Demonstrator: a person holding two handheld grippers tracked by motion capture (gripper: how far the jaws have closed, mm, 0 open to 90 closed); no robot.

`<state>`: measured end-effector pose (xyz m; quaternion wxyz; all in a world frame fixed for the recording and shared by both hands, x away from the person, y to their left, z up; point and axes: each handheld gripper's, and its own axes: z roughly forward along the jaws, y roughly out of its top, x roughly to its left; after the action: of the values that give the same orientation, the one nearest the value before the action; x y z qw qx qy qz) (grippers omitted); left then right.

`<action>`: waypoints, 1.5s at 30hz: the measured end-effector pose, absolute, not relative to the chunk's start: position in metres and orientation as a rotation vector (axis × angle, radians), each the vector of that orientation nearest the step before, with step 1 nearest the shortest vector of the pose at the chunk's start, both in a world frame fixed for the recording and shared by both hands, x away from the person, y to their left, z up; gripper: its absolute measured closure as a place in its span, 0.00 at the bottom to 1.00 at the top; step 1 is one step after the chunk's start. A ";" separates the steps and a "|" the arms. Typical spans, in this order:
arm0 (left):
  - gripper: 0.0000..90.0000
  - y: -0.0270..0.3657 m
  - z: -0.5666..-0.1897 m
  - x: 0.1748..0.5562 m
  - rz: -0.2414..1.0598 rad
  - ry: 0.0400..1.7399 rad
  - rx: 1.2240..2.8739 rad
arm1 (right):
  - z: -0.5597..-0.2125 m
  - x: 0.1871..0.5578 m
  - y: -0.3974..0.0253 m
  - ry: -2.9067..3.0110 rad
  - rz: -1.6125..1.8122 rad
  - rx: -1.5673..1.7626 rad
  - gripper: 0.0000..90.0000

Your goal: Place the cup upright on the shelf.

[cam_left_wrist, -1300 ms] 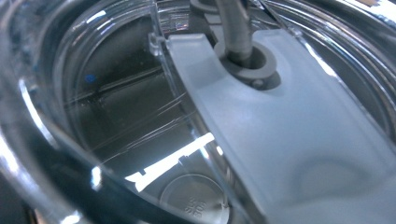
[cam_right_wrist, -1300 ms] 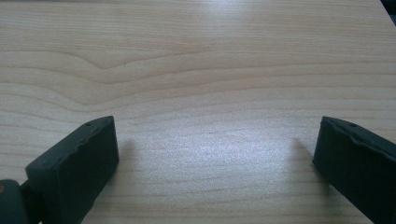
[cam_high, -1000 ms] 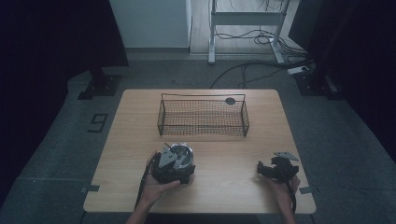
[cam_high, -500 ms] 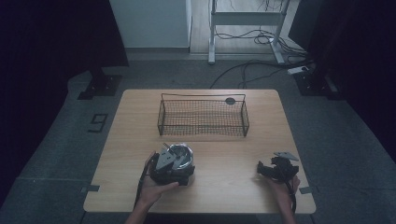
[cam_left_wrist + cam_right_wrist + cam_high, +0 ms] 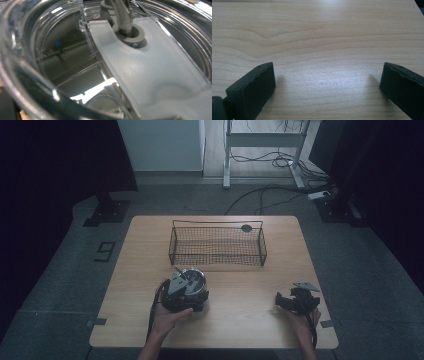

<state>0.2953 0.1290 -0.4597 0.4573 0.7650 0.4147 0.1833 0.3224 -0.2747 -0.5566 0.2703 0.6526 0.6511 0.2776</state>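
On the wooden table [image 5: 240, 320], short of the wire basket [image 5: 217, 245], my left gripper [image 5: 186, 292] has barely shifted against the clear lidded cup [image 5: 192, 281], its grip hidden from me, while my right gripper [image 5: 286, 301] rests spread wide and empty, so the lift hasn't begun.

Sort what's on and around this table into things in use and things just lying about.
In use:
left gripper, at the clear lidded cup
clear lidded cup with straw
wire basket, probably

Lying about:
right gripper, open over bare table
black disc
floor cables
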 end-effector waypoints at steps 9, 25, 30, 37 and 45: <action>0.03 0.125 -0.448 0.301 0.475 1.050 1.892 | -0.557 0.325 -0.275 1.752 0.748 1.761 0.00; 0.03 0.133 -0.423 0.311 0.492 1.061 1.854 | -0.557 0.325 -0.274 1.741 0.744 1.766 0.01; 0.03 0.134 -0.412 0.317 0.470 1.058 1.835 | -0.556 0.324 -0.274 1.740 0.745 1.766 0.01; 0.03 0.133 -0.403 0.321 0.496 1.059 1.831 | -0.556 0.325 -0.275 1.738 0.747 1.767 0.01; 0.03 0.134 -0.394 0.327 0.513 1.070 1.827 | -0.556 0.324 -0.275 1.738 0.745 1.766 0.01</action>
<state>0.3274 0.1336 -0.3940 0.4629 0.7433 0.4355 0.2086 0.3244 -0.2747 -0.5564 0.2737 0.6565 0.6461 0.2768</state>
